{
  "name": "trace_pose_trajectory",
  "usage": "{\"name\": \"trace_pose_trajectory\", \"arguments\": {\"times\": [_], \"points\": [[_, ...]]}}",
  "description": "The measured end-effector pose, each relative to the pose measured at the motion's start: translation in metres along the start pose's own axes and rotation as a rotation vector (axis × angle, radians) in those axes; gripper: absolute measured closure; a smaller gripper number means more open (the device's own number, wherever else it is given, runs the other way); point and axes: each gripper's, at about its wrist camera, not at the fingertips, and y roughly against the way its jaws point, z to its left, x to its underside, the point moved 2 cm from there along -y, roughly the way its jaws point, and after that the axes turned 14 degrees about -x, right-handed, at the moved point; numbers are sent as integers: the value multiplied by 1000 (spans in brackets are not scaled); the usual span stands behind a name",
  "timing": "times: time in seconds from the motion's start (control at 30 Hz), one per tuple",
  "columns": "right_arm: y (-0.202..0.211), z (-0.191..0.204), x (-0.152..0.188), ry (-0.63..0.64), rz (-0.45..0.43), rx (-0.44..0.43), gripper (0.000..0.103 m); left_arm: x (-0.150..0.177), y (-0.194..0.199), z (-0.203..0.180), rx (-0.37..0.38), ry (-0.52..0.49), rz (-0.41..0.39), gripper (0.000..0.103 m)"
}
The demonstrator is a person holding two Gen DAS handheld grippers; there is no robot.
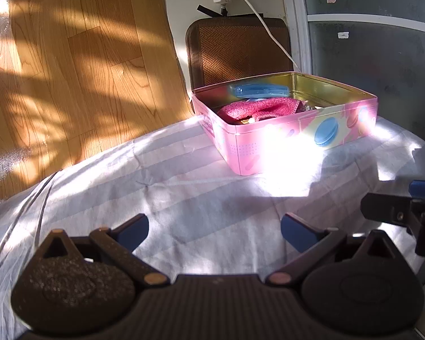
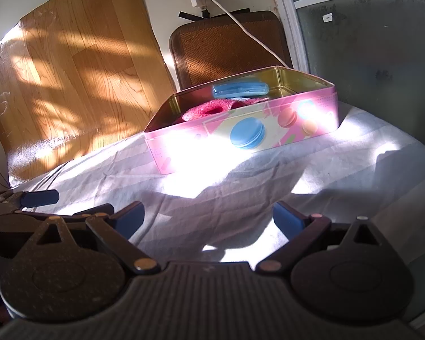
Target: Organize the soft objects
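Pink cloth (image 1: 257, 108) sits bunched inside the tin (image 1: 297, 138) at one o'clock in the left view, a blue case (image 1: 259, 90) leaning on the tin's far wall just behind it. Tin rests on the sheet (image 1: 184, 187), sun blazing off its front. Left gripper (image 1: 214, 231) and right gripper (image 2: 208, 218) both hover low over the sheet, jaws spread wide, holding nothing.
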Motion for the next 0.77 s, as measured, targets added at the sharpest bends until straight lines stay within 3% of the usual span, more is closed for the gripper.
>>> {"name": "trace_pose_trajectory", "arguments": {"times": [0.6,0.77], "points": [[-5,-4,0,-6,14,-7,4,3,-9,0,26,25,47,0],[-9,0,-5,48,19,2,4,0,-12,7,28,47,38,0]]}}
